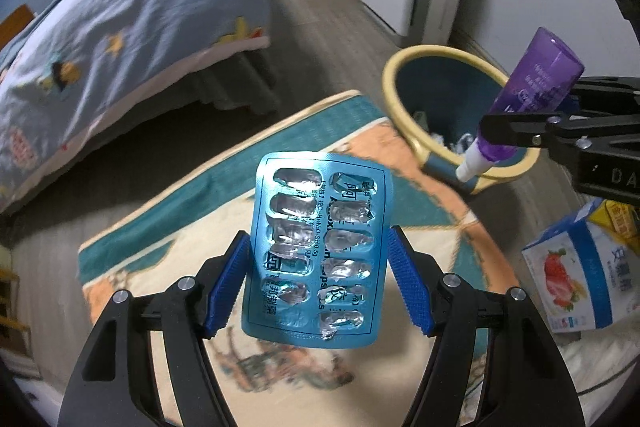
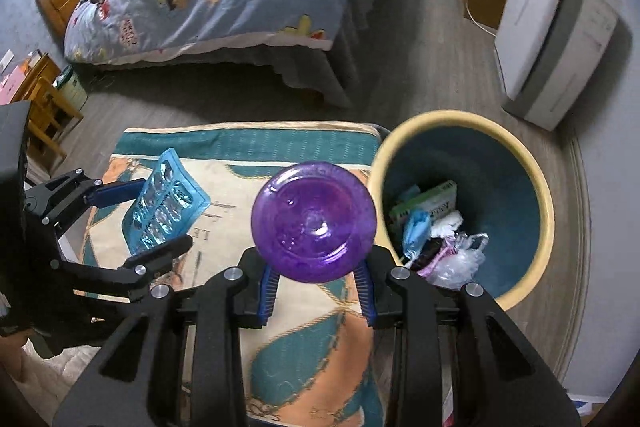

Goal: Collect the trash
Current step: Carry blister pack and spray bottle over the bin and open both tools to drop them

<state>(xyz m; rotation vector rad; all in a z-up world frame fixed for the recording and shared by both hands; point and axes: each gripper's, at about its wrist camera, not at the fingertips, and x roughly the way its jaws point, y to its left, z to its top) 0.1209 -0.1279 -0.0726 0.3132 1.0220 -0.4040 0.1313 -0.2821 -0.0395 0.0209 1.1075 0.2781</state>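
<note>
The left gripper (image 1: 320, 267) is gripping an emptied blue blister pack (image 1: 316, 251) over the rug (image 1: 168, 227); the right gripper (image 2: 318, 293) is clamping a purple spray bottle (image 2: 314, 223) beside the bin (image 2: 532, 187). Both should be hanging fully inside the yellow rim before letting go

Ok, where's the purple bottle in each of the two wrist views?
Left wrist: the purple bottle is at the right edge, clamped by the right gripper, nozzle down over the bin.
Right wrist: centre, bottom-on as a purple disc.
Shared landmark: the yellow-rimmed bin.
</note>
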